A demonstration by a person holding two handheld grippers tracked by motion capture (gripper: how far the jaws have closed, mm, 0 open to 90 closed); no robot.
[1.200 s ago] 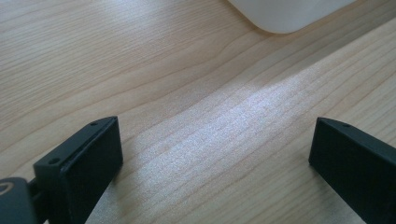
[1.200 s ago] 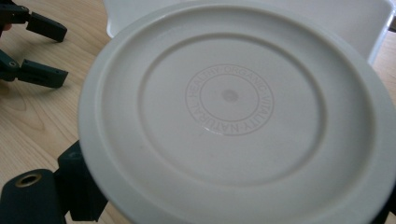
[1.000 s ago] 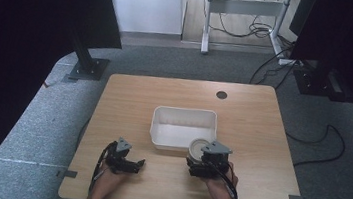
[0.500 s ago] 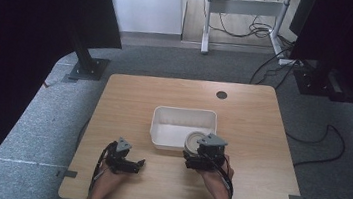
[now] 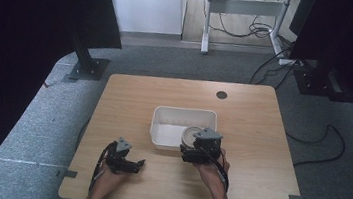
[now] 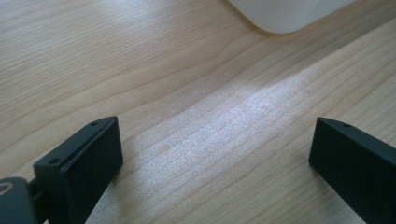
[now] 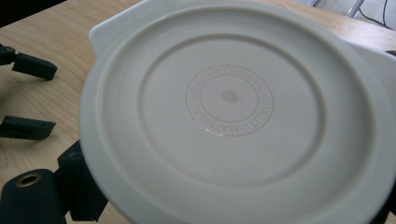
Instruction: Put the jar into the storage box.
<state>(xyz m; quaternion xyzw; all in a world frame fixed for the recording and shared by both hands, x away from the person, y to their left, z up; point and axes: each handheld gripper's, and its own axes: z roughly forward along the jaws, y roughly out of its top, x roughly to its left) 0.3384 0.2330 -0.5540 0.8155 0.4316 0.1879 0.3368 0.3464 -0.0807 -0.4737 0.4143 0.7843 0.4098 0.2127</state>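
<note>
A round cream plate point(image 7: 229, 100), underside up with raised lettering, is gripped at its edge by my right gripper point(image 5: 193, 145). In the high view the plate point(image 5: 190, 134) hangs over the front right corner of a white rectangular tub point(image 5: 173, 113) at the table's middle. One black finger point(image 7: 84, 186) shows under the plate's rim. The tub's corner point(image 7: 100, 35) lies just behind the plate. My left gripper point(image 6: 212, 154) rests open on the bare wood at the front left point(image 5: 136, 164), pointing right, nothing between its jaws. The tub's corner point(image 6: 289, 11) is ahead of it.
The wooden table point(image 5: 255, 189) has a round cable hole point(image 5: 222, 94) at its back. Black stands point(image 5: 87, 67) and cables point(image 5: 320, 146) sit on the grey floor around it. Bare wood lies to the left and right of the tub.
My right gripper has carried the plate a little left and away from the person, over the tub's front corner. The left gripper has stayed put.
</note>
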